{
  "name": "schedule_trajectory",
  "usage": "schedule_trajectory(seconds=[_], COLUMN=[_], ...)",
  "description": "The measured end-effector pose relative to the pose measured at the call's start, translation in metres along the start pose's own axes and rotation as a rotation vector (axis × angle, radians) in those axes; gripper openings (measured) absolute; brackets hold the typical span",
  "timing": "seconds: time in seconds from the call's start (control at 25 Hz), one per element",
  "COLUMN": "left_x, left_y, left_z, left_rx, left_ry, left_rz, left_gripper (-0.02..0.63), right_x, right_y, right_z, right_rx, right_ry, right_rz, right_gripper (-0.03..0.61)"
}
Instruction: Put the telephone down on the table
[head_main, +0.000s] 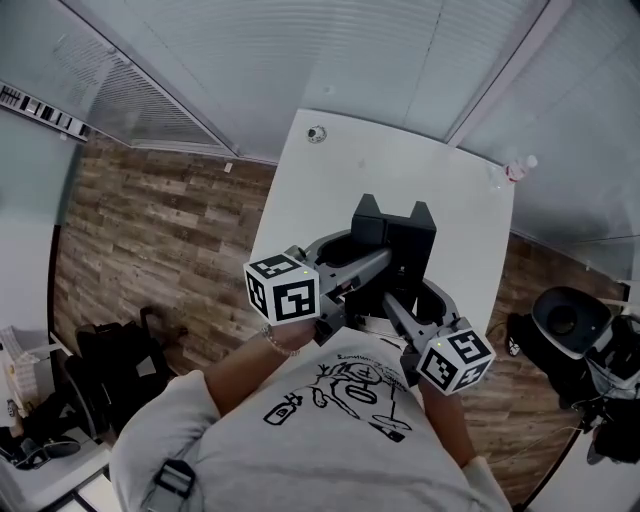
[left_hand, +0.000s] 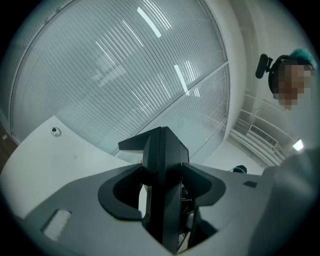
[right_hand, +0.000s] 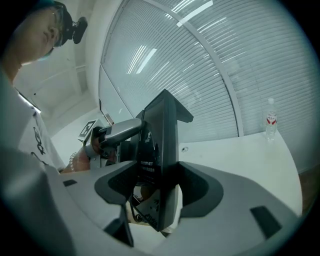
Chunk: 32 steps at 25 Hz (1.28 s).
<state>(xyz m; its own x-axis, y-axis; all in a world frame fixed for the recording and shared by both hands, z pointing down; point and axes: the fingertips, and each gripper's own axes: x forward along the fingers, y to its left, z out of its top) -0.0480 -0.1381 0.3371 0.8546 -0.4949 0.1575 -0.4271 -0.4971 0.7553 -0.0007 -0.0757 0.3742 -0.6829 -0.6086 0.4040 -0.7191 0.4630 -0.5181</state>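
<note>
Two grippers on one telephone (head_main: 397, 235) here, and that seems right for it. It's a rigid black plastic desk set, probably not heavy but bulky and lopsided, with smooth faces that could slip and a shell that wouldn't love a hard landing. The left gripper (left_hand: 162, 180) has its jaws spread wide and pressed on both flanks of a narrow upright part of the body. The right gripper (right_hand: 161, 182) is clamped the same way from the opposite side, pads flush against the plastic. Gripping the solid casing rather than anything loose looks like the sane choice. The phone sits over the near end of the table (head_main: 390, 160), close to the person's chest, and I think it's clear of the tabletop, though the head view doesn't really show its underside. Both forearms are tucked in with bent elbows. The left one comes in roughly level from the table's left side, and the right one tips down a bit more from its near right corner.
</note>
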Motion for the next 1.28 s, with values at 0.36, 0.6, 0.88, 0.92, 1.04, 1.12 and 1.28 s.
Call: schedule_trajectory(seconds=[0.36, 0.6, 0.88, 0.92, 1.04, 1.12, 1.28], left_x=[-0.002, 0.002, 0.025, 0.03, 0.042, 0.048, 0.055], left_y=[0.02, 0.017, 0.005, 0.002, -0.005, -0.007, -0.004], left_z=[0.012, 0.008, 0.0, -0.001, -0.006, -0.01, -0.022], left_rx=[0.0, 0.005, -0.015, -0.016, -0.014, -0.016, -0.033], left_ry=[0.012, 0.012, 0.015, 0.016, 0.021, 0.025, 0.032], left_rz=[-0.011, -0.012, -0.011, -0.013, -0.017, -0.018, -0.017], left_gripper=[0.25, 0.25, 0.25, 0.25, 0.25, 0.25, 0.25], right_x=[0.024, 0.019, -0.002, -0.006, -0.016, -0.021, -0.026], right_y=[-0.002, -0.005, -0.024, -0.028, -0.038, -0.043, -0.051], right_z=[0.002, 0.001, 0.005, 0.007, 0.008, 0.006, -0.001], right_rx=[0.009, 0.007, 0.015, 0.015, 0.019, 0.022, 0.03], right_ry=[0.002, 0.004, 0.017, 0.018, 0.019, 0.019, 0.024], right_rz=[-0.007, -0.006, -0.013, -0.014, -0.017, -0.02, -0.026], right_gripper=[0.247, 0.247, 0.247, 0.247, 0.247, 0.247, 0.247])
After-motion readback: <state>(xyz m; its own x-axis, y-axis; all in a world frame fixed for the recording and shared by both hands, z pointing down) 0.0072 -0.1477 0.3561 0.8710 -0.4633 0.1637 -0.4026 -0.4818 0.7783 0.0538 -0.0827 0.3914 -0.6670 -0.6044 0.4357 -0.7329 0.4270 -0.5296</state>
